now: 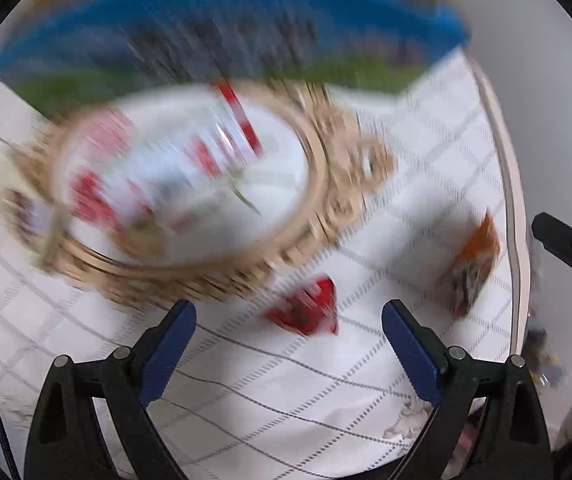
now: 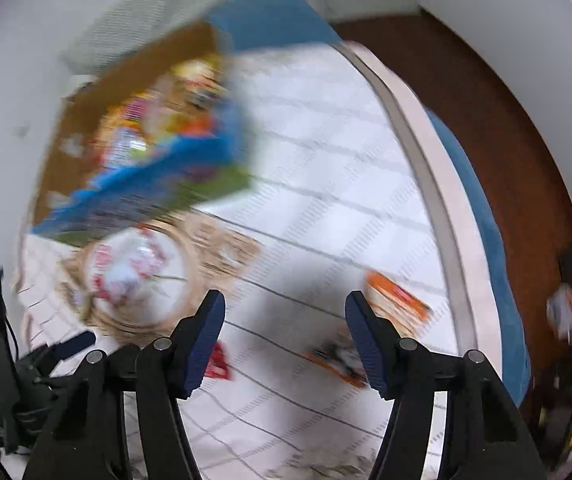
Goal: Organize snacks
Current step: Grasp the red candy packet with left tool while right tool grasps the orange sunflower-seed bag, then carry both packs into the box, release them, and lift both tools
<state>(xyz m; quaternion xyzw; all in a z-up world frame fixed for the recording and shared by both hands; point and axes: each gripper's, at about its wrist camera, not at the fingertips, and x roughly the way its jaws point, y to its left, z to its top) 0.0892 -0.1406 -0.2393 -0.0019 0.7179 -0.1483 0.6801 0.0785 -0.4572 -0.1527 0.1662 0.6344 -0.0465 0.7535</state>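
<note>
Both your tools are spread wide and empty, left gripper (image 1: pixel 289 322) hovering near the red snack (image 1: pixel 306 311), right gripper (image 2: pixel 284 312) between the orange packets (image 2: pixel 396 300). The wicker basket (image 1: pixel 326 184) sits far left, already holding wrappers, so loose ones presumably go there.
</note>
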